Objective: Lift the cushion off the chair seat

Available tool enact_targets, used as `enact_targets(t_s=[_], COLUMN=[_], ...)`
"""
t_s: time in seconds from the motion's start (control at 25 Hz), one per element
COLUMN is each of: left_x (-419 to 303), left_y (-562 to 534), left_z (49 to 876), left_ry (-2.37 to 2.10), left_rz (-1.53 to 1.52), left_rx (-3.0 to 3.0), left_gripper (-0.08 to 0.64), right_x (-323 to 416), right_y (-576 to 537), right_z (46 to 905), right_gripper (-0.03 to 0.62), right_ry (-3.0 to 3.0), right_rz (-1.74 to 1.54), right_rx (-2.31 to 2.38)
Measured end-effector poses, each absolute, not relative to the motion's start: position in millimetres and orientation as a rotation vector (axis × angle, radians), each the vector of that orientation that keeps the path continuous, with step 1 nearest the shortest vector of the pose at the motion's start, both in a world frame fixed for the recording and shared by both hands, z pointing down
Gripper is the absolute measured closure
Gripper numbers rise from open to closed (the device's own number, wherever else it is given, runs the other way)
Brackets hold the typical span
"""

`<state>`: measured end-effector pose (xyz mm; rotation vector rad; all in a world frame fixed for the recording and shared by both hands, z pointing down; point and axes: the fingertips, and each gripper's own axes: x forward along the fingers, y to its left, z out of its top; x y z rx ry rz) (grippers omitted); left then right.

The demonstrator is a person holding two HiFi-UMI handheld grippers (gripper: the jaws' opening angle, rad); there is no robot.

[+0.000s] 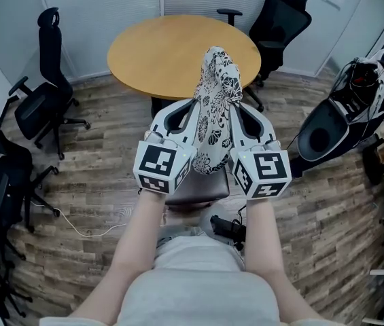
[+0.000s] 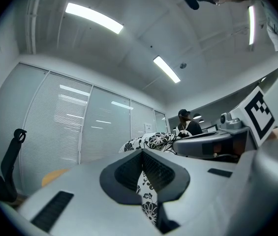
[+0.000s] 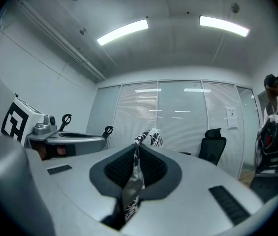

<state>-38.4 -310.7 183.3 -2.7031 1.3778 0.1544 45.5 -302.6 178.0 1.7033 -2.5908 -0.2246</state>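
Left gripper (image 1: 192,107) and right gripper (image 1: 235,111) fingers clamped on thin cushion (image 1: 215,90) fabric above the chair seat (image 1: 202,187); its hanging weight could likely pull it free.

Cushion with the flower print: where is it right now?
In the middle of the head view, the cushion is gripped on each side by the left gripper and the right gripper, up above the chair seat, with the round table just beyond.

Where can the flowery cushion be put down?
The round wooden table beyond the cushion is bare. The wood floor between it and the office chairs is free too. The right side is crowded with black gear.
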Motion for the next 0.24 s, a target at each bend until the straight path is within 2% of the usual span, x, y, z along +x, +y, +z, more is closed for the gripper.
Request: enact_targets(t_s=[0.24], left_x=[-35.5], left_y=[-302.3], left_z=[184.5], left_ry=[1.374], left_rz=[0.146], left_rx=[-2.71], left_gripper=[0.555], right_x=[48.2], right_y=[-295.0], right_z=[179.0], right_gripper=[0.555], right_ry=[-2.588], right_rz=[-0.218], right_rx=[1.707])
